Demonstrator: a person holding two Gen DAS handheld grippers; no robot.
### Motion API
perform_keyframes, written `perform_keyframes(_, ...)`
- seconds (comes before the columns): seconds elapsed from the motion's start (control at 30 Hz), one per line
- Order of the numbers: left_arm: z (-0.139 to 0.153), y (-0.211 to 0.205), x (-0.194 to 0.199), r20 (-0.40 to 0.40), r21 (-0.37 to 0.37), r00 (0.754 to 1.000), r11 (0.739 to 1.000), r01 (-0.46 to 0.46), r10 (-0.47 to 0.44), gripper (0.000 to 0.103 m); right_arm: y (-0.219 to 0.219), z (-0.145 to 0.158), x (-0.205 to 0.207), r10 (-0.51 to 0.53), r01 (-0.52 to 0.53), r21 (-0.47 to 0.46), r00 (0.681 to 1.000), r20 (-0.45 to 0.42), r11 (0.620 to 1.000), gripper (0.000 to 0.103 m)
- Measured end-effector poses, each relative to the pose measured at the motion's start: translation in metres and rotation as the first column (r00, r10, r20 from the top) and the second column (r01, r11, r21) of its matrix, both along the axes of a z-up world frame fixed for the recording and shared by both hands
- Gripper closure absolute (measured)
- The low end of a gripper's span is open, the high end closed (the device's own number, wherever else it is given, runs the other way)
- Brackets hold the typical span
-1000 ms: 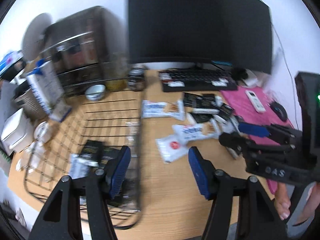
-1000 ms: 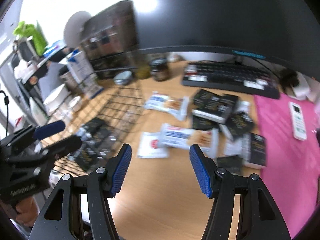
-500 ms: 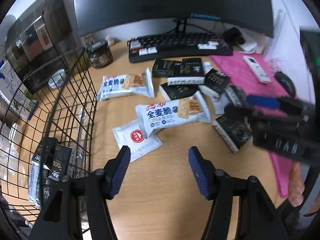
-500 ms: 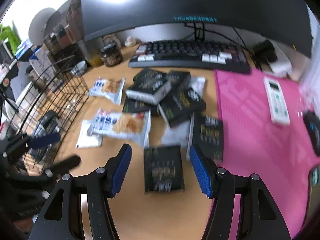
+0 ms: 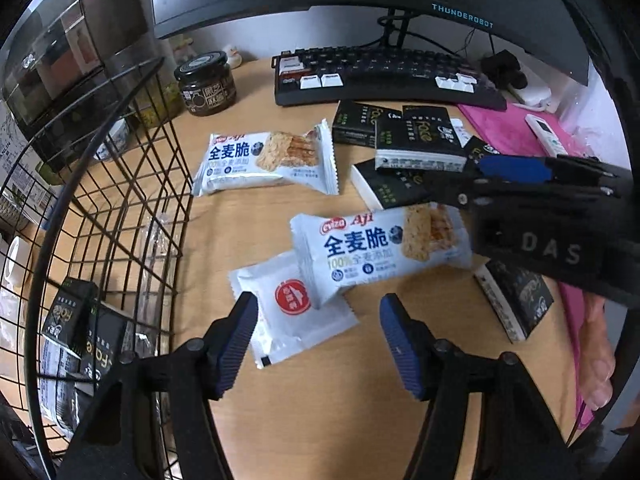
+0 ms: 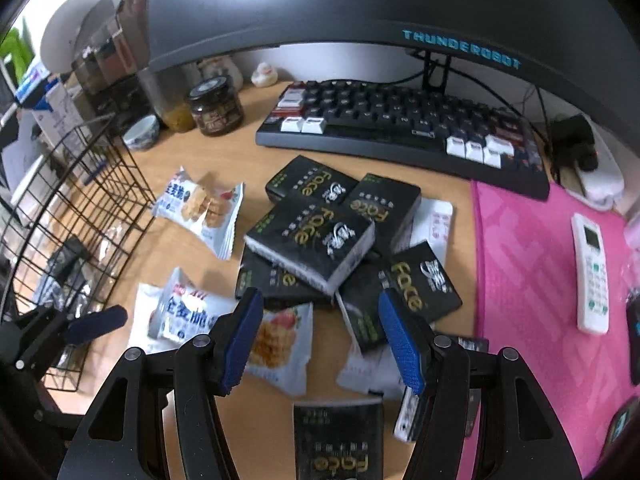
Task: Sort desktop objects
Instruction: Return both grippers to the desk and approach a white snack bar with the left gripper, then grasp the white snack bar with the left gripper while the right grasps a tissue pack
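Note:
My left gripper (image 5: 318, 308) hangs low over the wooden desk, its jaws opening. A white sachet with a red logo (image 5: 292, 304) lies between them, not pressed. A blue-and-white cracker pack (image 5: 380, 248) overlaps the sachet, and a second one (image 5: 266, 158) lies farther back. My right gripper (image 6: 320, 298) stands open above a pile of black tissue packs (image 6: 312, 236), touching none. The black wire basket (image 5: 120, 184) at the left holds black packs (image 5: 68, 320). Each gripper shows in the other's view: the right gripper (image 5: 472, 182) and the left gripper (image 6: 92, 320).
A keyboard (image 5: 384, 76) and a monitor stand at the back. A dark jar (image 5: 206, 84) and a small bowl (image 6: 140, 132) sit near the basket. On the right lies a pink mat (image 6: 532, 264) with a white remote (image 6: 592, 272). A person's hand (image 5: 596, 344) holds the right gripper.
Both grippers came down toward the desk. The left one swung from over the basket to the sachet. The right one moved over to the black pack pile.

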State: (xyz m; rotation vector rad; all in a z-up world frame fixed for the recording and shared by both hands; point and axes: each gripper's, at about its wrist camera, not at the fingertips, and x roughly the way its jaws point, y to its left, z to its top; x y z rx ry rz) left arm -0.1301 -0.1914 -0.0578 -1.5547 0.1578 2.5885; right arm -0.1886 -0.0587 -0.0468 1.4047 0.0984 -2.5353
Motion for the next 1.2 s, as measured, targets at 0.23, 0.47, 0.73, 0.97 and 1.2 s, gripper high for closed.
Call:
perform_keyframes(0.23,-0.005,-0.005,-0.004,0.005,-0.003,1.000,1.000,-0.014,0.014,0.034,-0.023,-0.009,0.006,0.038,-0.032,0.156,0.999,-0.037,0.987,0.042)
perform_keyframes(0.47,-0.006,-0.007,0.002,0.015,-0.015,1.000,1.000,-0.010,0.011,0.034,-0.023,-0.008,0.030,0.068,-0.064,0.155,0.997,-0.025,0.986,0.042)
perform_keyframes(0.73,-0.010,0.002,0.025,0.039,-0.076,0.999,0.997,0.025,-0.022,0.033,-0.019,-0.013,0.060,0.077,-0.079,0.068,0.997,0.031,0.995,0.042)
perform_keyframes(0.97,0.001,-0.002,0.043,0.041,-0.078,0.998,0.996,0.043,-0.040,0.033,-0.021,0.001,0.085,0.085,-0.086,0.018,0.996,0.019,0.996,0.042)
perform_keyframes(1.2,0.024,-0.002,0.045,-0.002,0.022,0.999,0.998,0.051,-0.051,0.027,0.024,0.017,0.092,0.005,-0.005,-0.018,1.000,-0.001,1.000,0.042)
